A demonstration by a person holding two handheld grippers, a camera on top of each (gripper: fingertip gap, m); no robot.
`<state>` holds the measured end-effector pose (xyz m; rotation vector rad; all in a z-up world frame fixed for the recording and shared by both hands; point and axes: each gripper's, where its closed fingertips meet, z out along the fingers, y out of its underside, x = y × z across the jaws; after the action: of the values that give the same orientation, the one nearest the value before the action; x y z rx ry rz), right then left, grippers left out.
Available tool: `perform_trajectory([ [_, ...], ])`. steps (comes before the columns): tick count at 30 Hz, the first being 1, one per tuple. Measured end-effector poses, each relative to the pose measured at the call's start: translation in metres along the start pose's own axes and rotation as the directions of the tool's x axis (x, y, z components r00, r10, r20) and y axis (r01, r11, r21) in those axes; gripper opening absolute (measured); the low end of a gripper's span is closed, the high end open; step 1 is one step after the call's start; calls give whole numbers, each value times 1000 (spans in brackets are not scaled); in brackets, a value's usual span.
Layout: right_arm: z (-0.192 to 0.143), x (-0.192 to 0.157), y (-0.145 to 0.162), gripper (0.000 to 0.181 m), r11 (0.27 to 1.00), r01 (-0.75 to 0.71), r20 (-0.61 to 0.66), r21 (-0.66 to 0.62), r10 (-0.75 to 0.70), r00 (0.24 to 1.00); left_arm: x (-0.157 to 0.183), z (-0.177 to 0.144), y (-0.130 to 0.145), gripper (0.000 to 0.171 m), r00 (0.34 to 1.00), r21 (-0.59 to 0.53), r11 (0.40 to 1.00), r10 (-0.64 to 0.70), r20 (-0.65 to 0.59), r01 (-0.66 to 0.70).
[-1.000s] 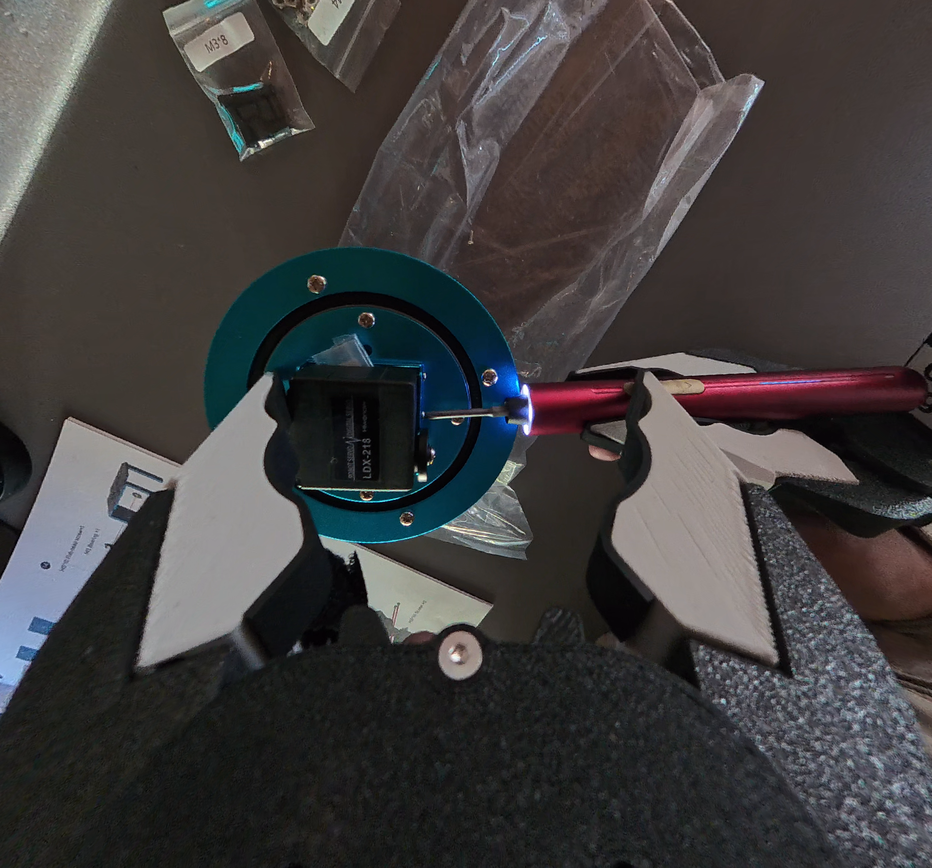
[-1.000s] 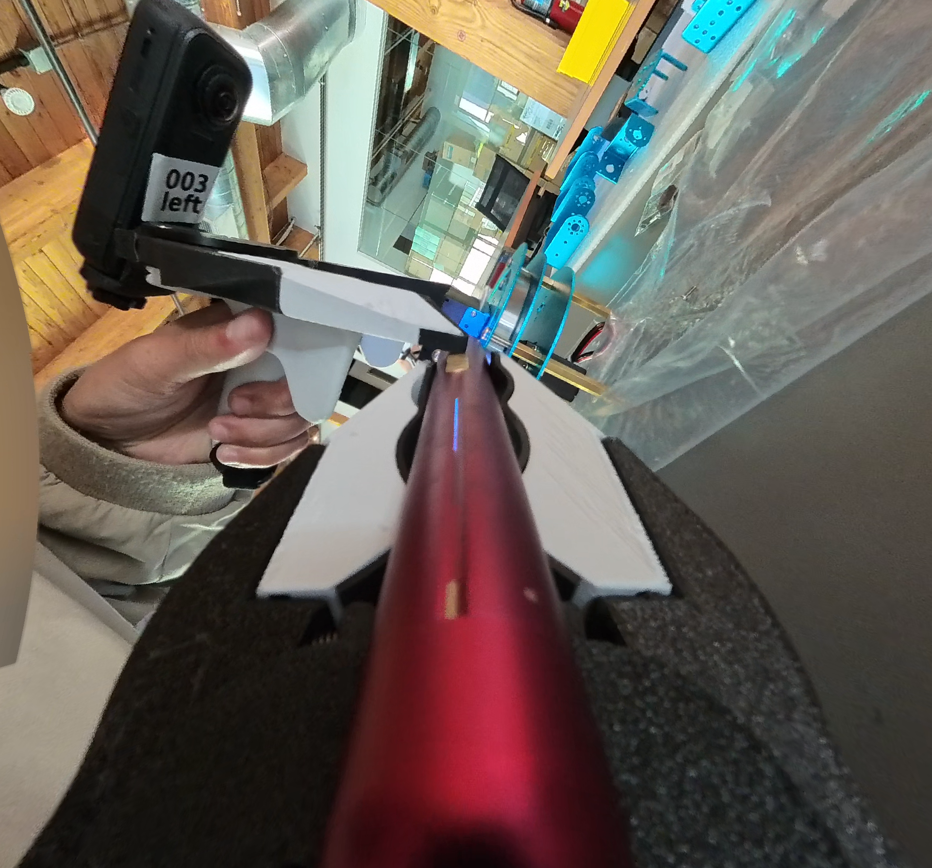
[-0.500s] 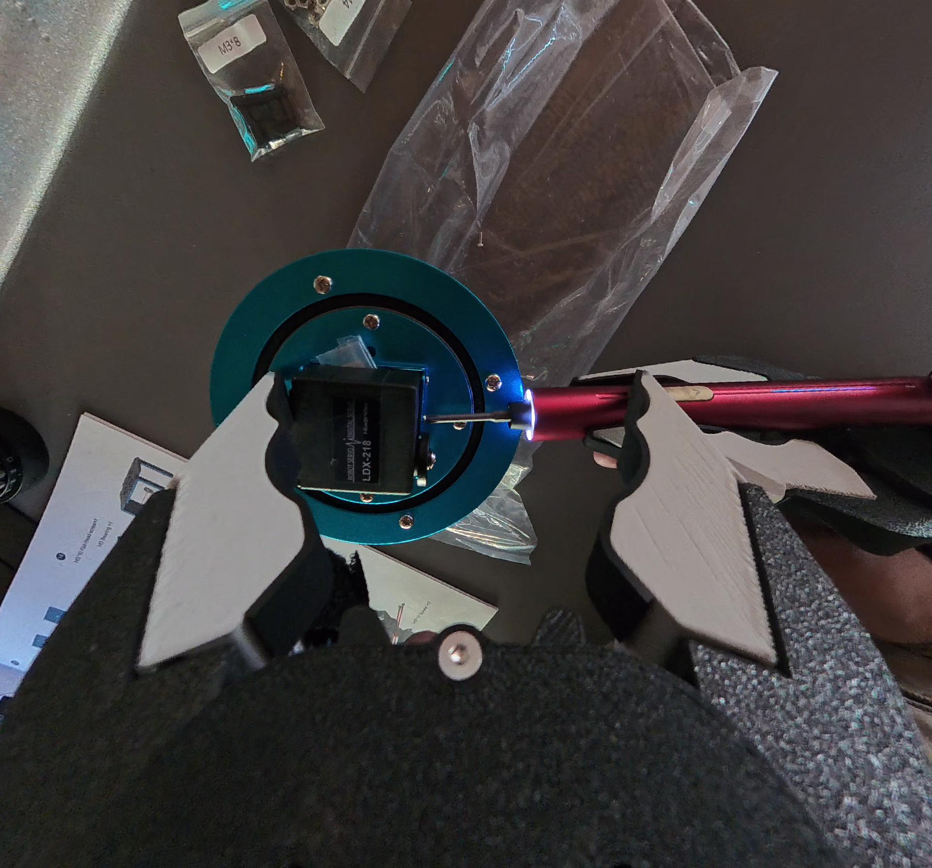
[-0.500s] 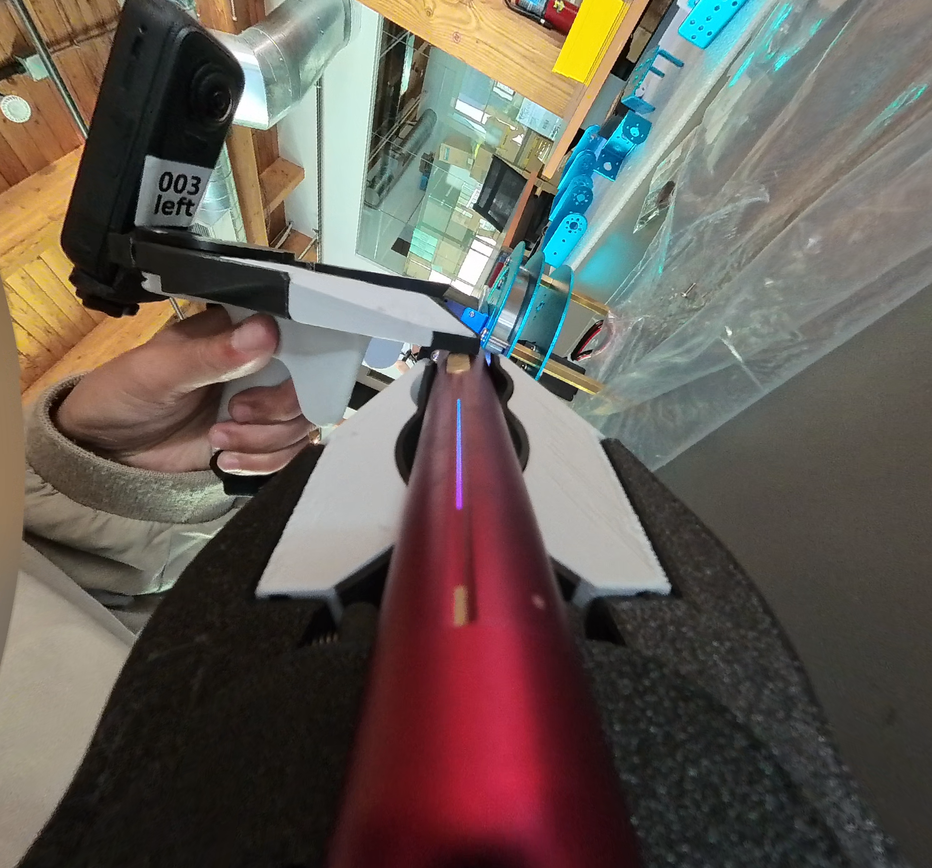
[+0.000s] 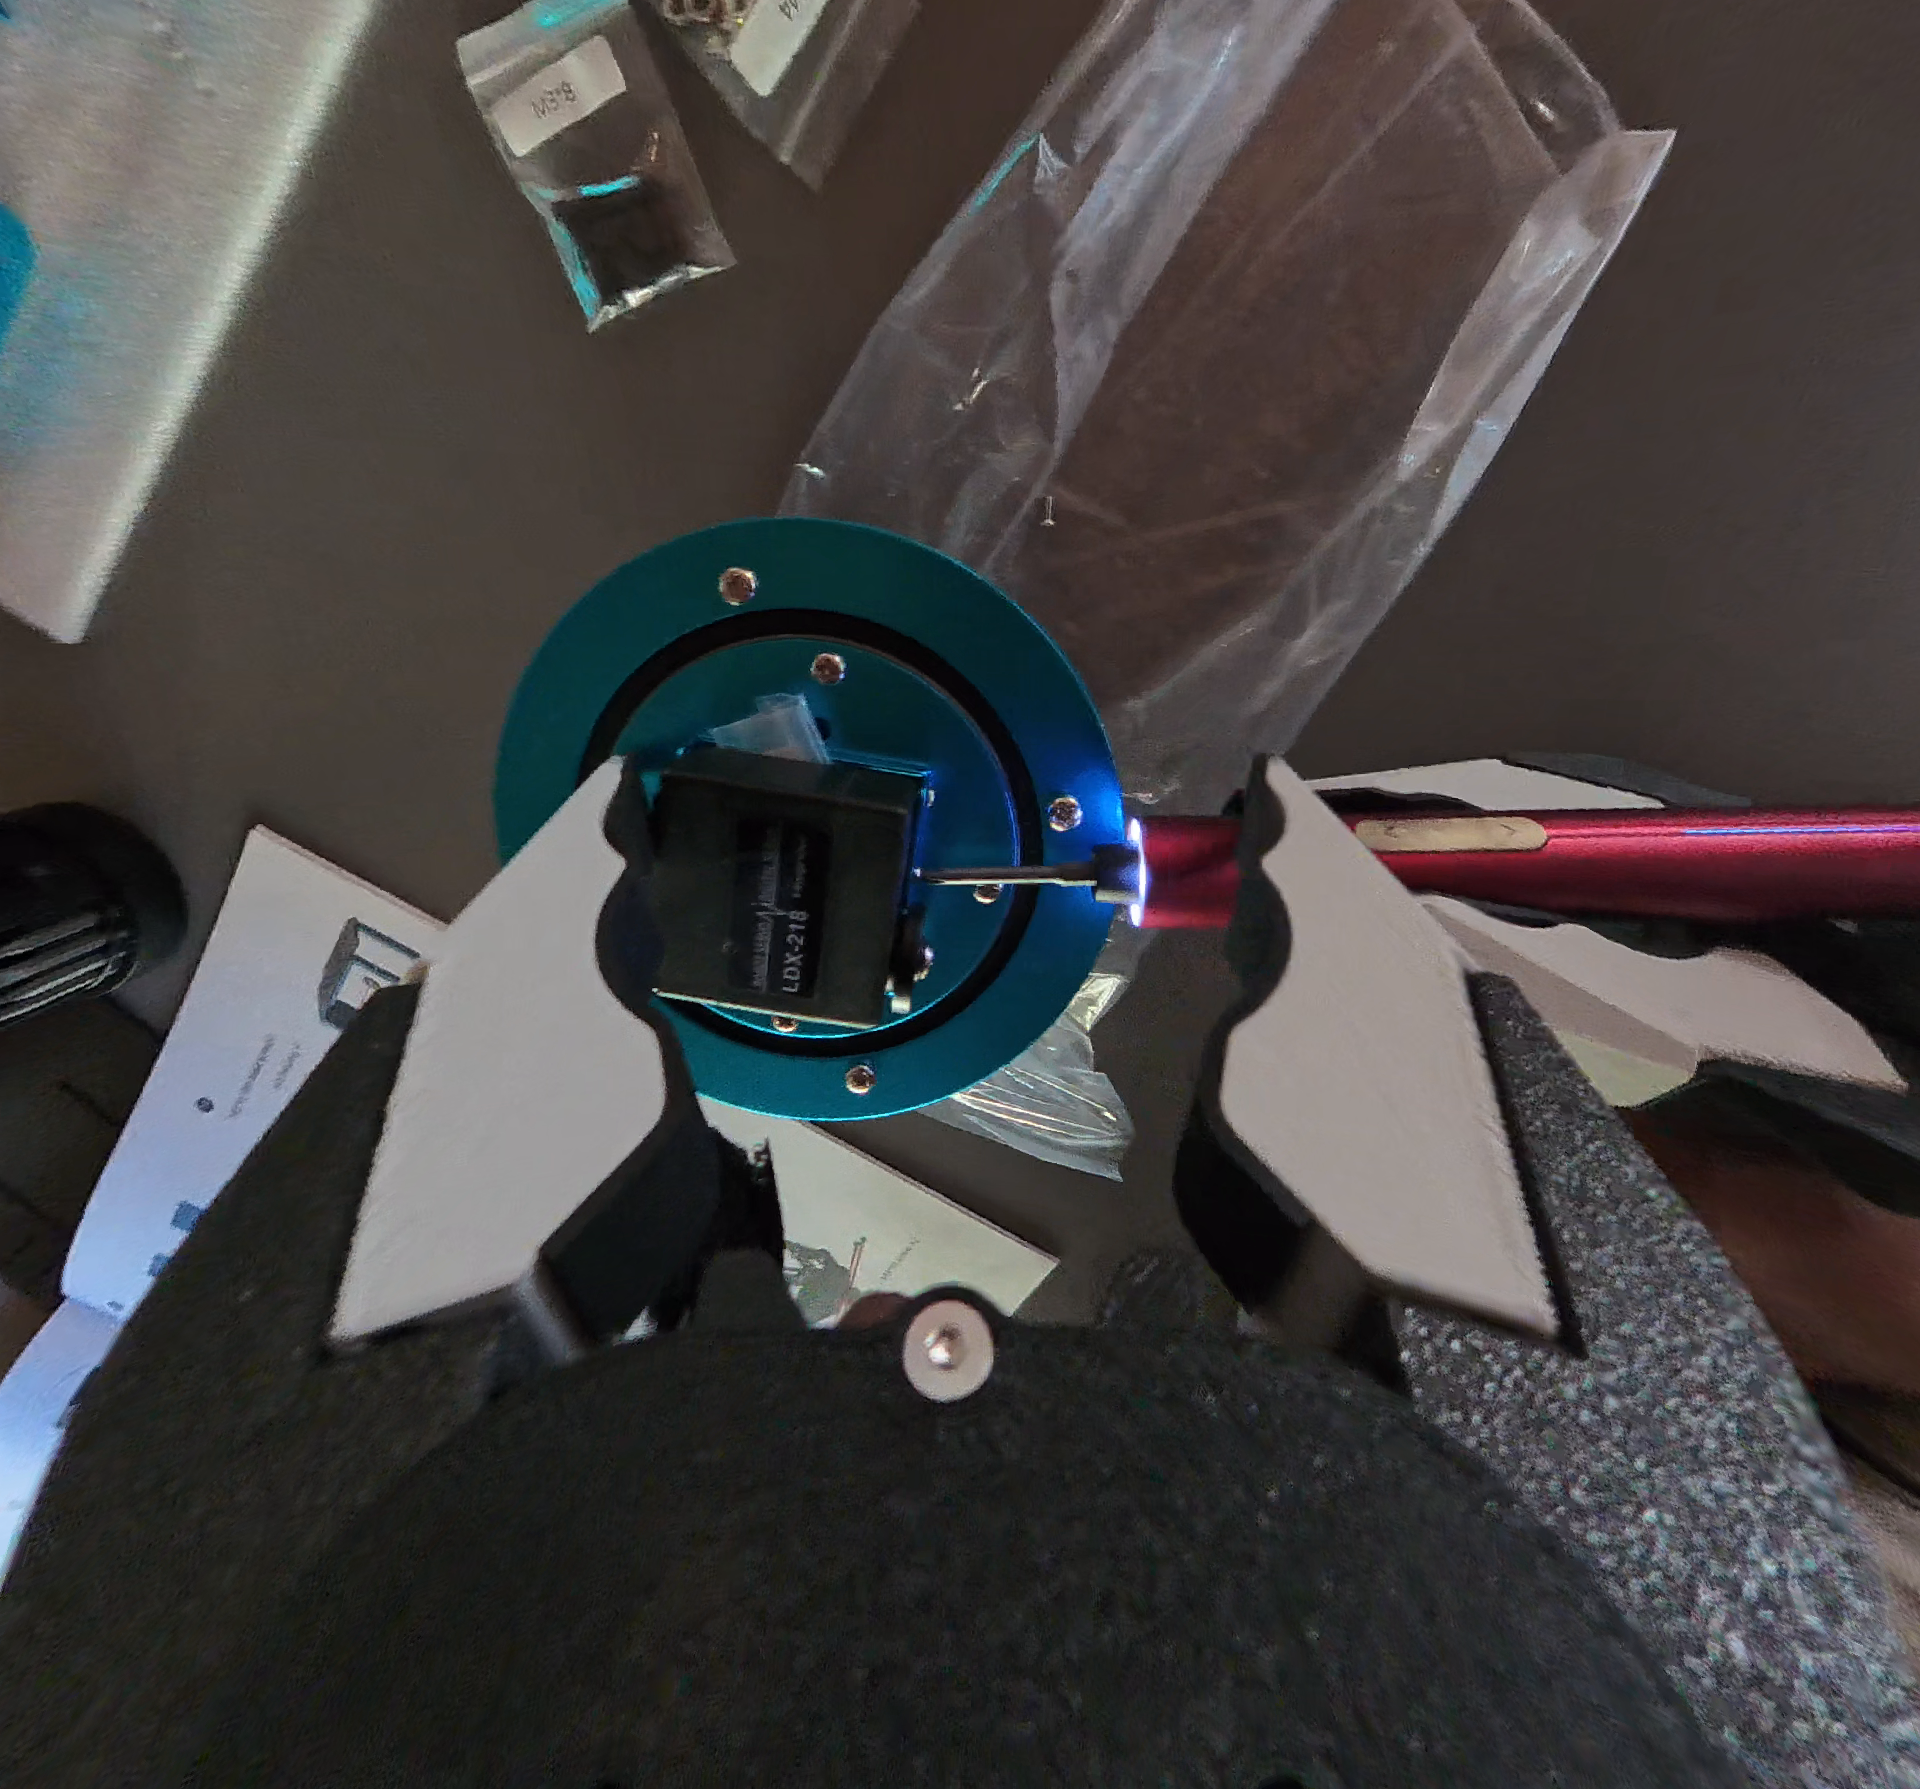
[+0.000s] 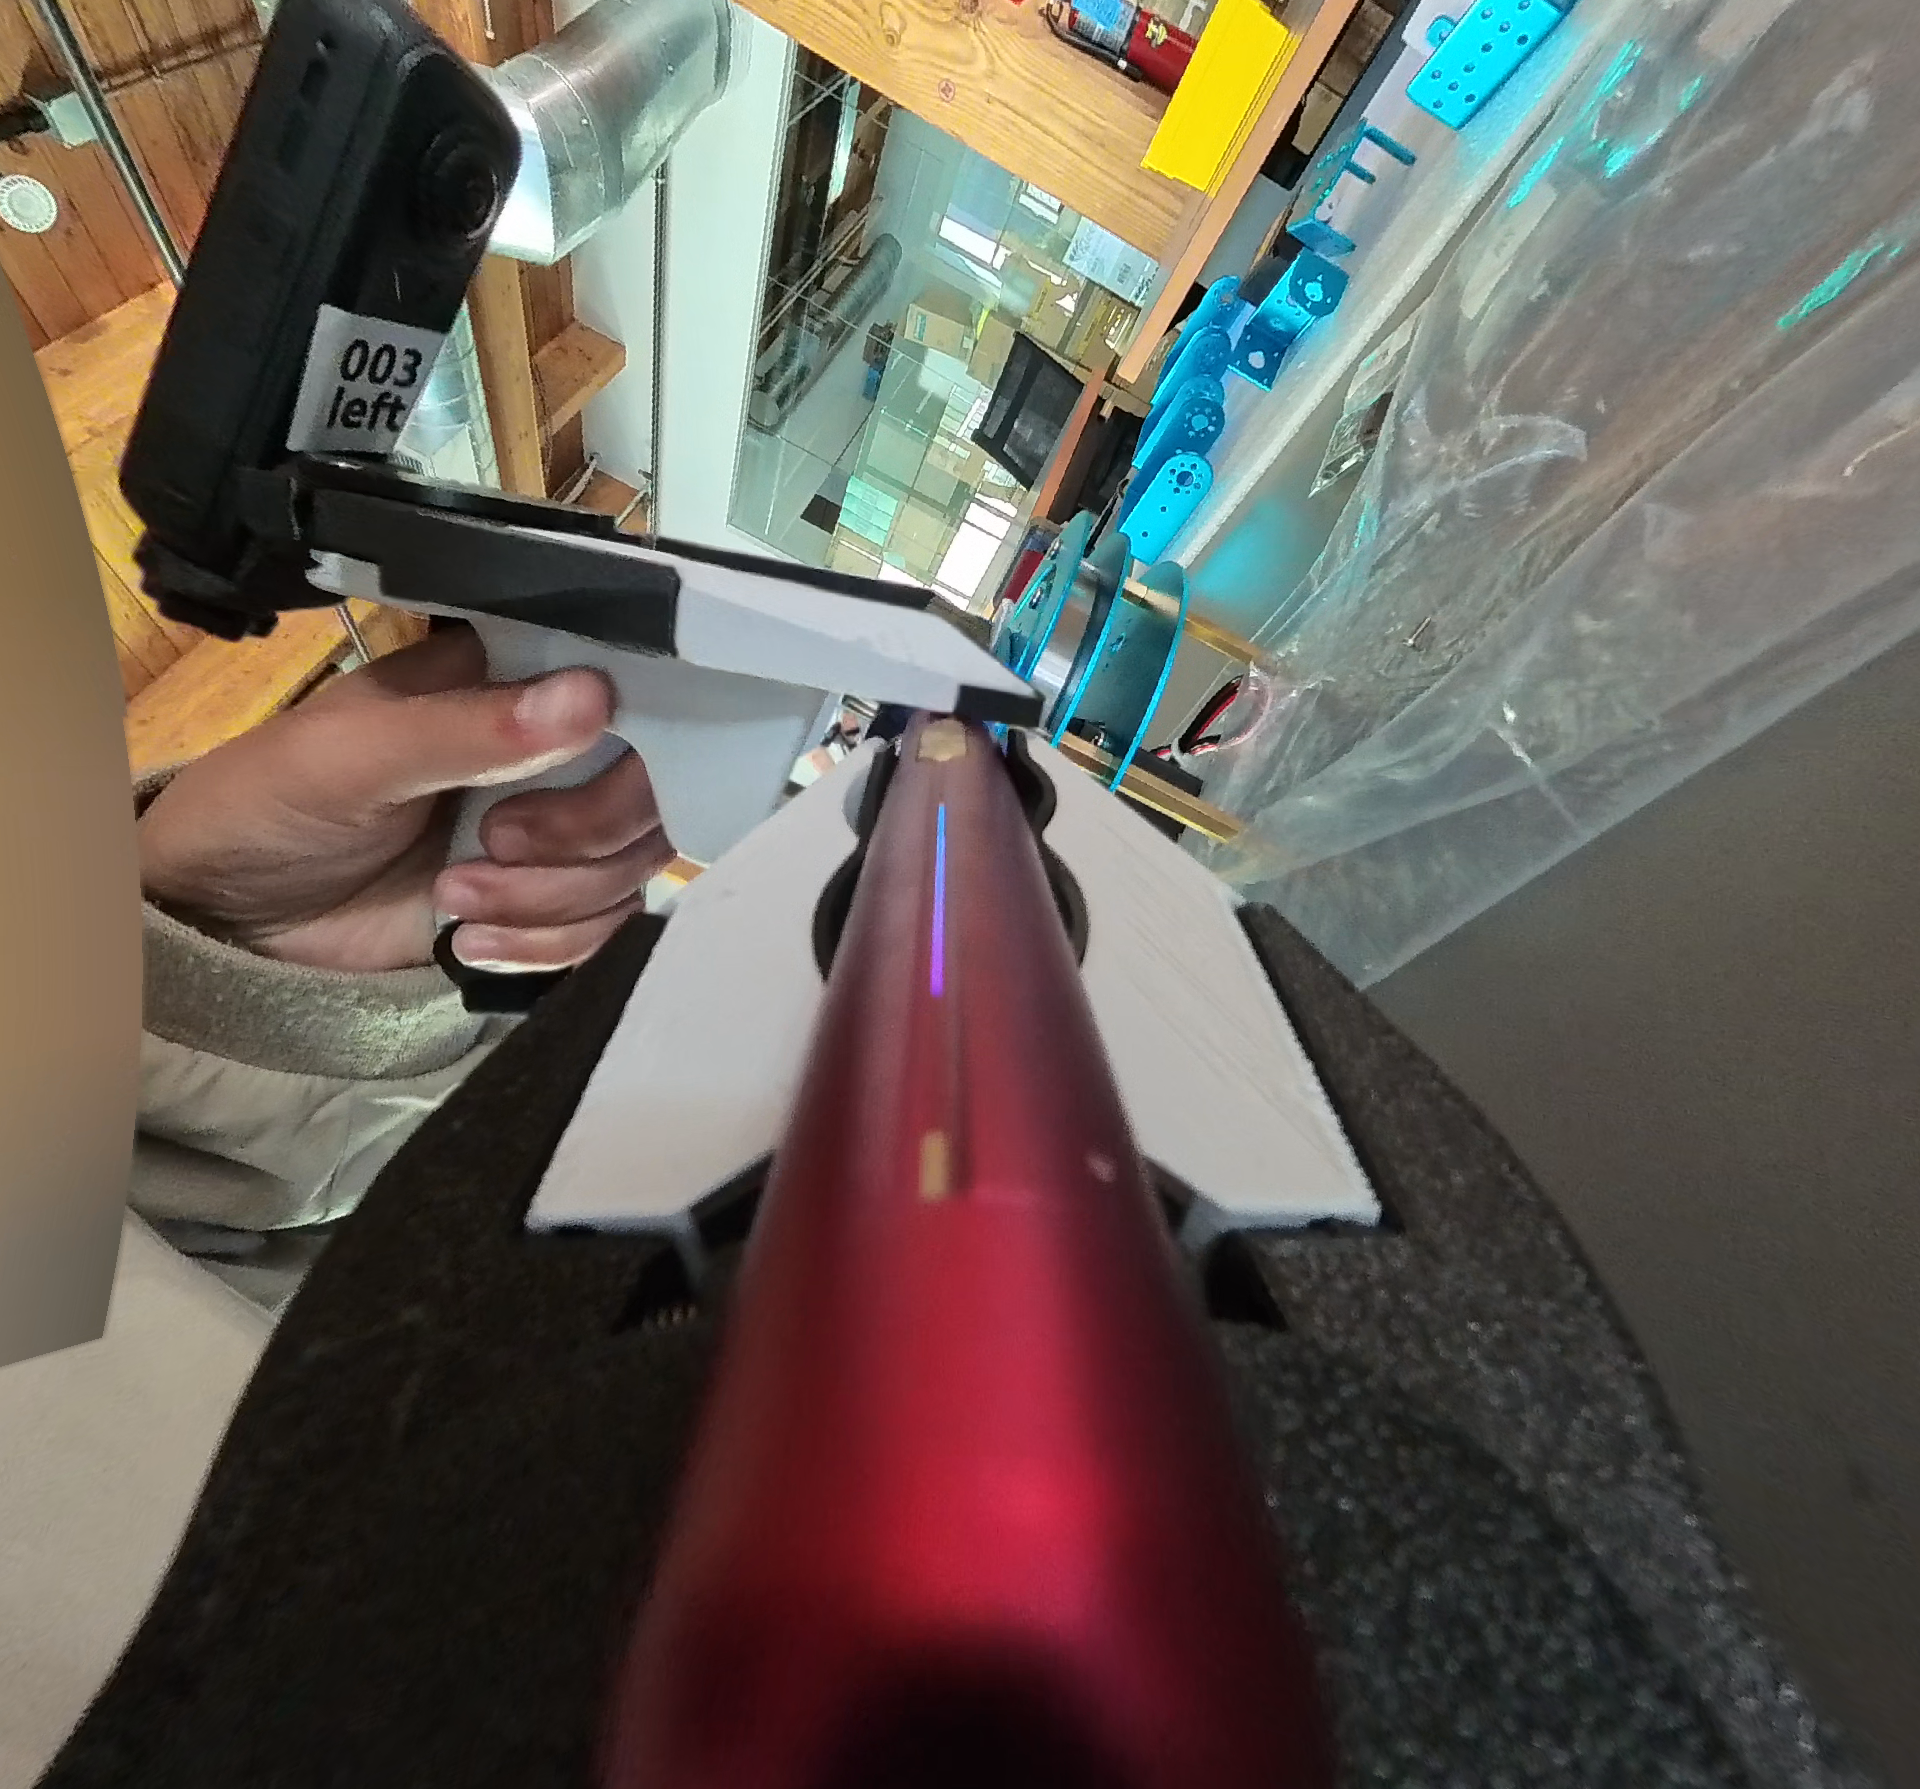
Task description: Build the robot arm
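In the left wrist view my left gripper (image 5: pixel 940 804) is open above a round blue plate (image 5: pixel 935 617) with a black servo (image 5: pixel 790 898) mounted in its middle. The left fingertip (image 5: pixel 613 804) is at the servo's left edge; the right fingertip (image 5: pixel 1262 794) stands off past the plate's right rim. My right gripper (image 6: pixel 951 773) is shut on a red electric screwdriver (image 6: pixel 935 1220). The screwdriver (image 5: pixel 1662 856) comes in from the right with its head lit, and its thin bit (image 5: pixel 1008 875) reaches the servo's right side. A hand (image 6: pixel 343 804) holds the left gripper's handle.
A large clear plastic bag (image 5: pixel 1247 337) lies beyond the plate. Two small zip bags of hardware (image 5: pixel 592 170) (image 5: pixel 748 4) lie at the top left. A printed sheet (image 5: pixel 239 1064) lies under the plate's near side. Blue metal brackets (image 6: pixel 1184 451) stand farther off.
The lit line along the screwdriver's barrel has grown longer. The bit stays at the servo's right side. The left gripper has drifted slightly and stays open.
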<state>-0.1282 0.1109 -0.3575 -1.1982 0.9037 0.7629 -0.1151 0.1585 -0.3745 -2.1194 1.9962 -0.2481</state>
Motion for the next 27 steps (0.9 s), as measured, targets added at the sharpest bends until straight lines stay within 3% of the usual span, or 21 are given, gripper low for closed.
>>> perform_trajectory([
  [6,2,-3,5,21,999,43,0,-29,-43,999,3,-3,5,119,998,-42,999,-13,-55,11],
  [8,2,-3,6,20,998,49,-2,-30,-49,999,8,-4,5,133,995,-51,999,-11,-97,6],
  [20,2,-2,7,20,999,25,4,-34,-25,1000,9,-2,4,134,996,22,999,37,-77,-36],
  [27,2,-3,6,20,999,36,6,-37,-36,999,9,-3,2,130,996,10,1000,21,-90,-20],
])
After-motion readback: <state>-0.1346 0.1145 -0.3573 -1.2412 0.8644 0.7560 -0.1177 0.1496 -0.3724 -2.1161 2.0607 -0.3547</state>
